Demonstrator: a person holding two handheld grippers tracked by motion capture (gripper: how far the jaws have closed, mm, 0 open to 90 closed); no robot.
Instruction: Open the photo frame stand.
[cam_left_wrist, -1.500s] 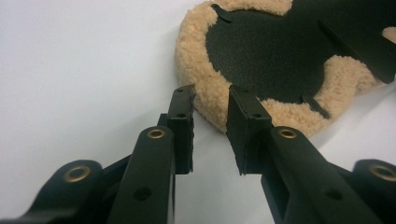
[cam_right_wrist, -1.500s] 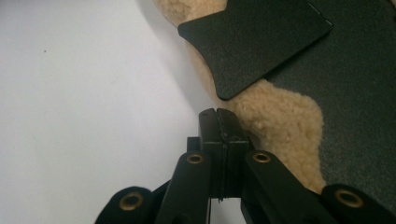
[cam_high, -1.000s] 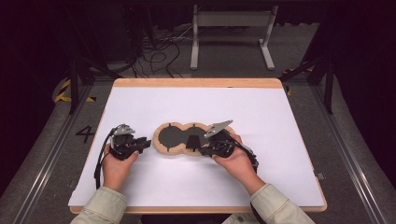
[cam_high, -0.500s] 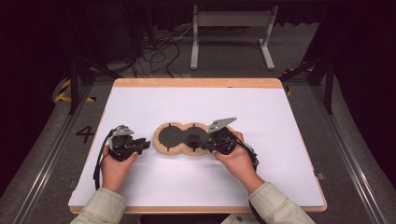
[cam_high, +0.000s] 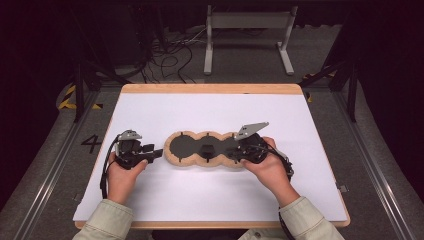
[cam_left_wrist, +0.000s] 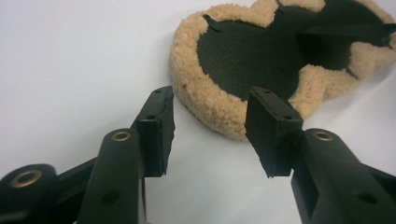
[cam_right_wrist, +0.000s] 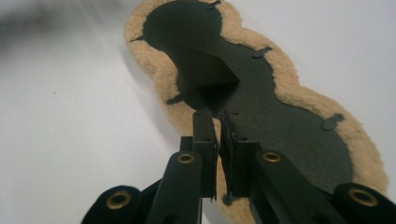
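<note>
- A fuzzy tan pad with a dark middle lies flat on the white table, between both hands
- The left gripper is wide open — it holds nothing and sits just beside the pad's end
- The right gripper is pinched tight on a thin dark strap on the pad

Three-lobed fleece pad, tan fuzzy rim around a dark flat inner face, lies flat near the front middle of the white table top, long axis left-right. Small dark tabs stick out along the rim. A dark strap crosses the middle, lifted off the surface.
</note>
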